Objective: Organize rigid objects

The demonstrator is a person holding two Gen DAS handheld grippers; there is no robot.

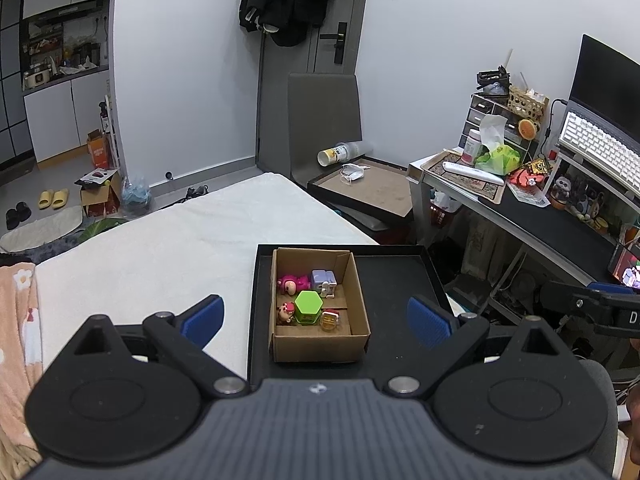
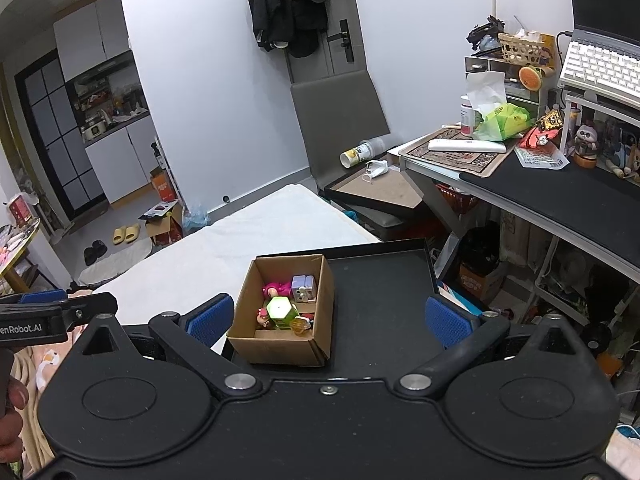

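Left wrist view: the left gripper (image 1: 316, 322) hovers with its two blue pads (image 1: 203, 320) spread wide, holding nothing. Just beyond it, one cardboard box (image 1: 320, 342) stands in the left part of one black tray (image 1: 400, 280), which lies on the white bed (image 1: 180, 240). Five small toys are in the box: one yellow-and-red toy (image 1: 330, 319) and one brown-faced figure (image 1: 286, 313) nearest, one green hexagonal block (image 1: 308, 304) between them, then one pink figure (image 1: 293, 282) and one lavender cube toy (image 1: 323, 280) at the far side. The rest of the tray is bare.

In the right wrist view, the right gripper (image 2: 332, 320) also has its two pads wide apart and empty, with the same box just left of centre between them. Farther off, one grey chair (image 1: 324, 120) stands by the door, and one cluttered desk (image 1: 560, 220) runs along the right.
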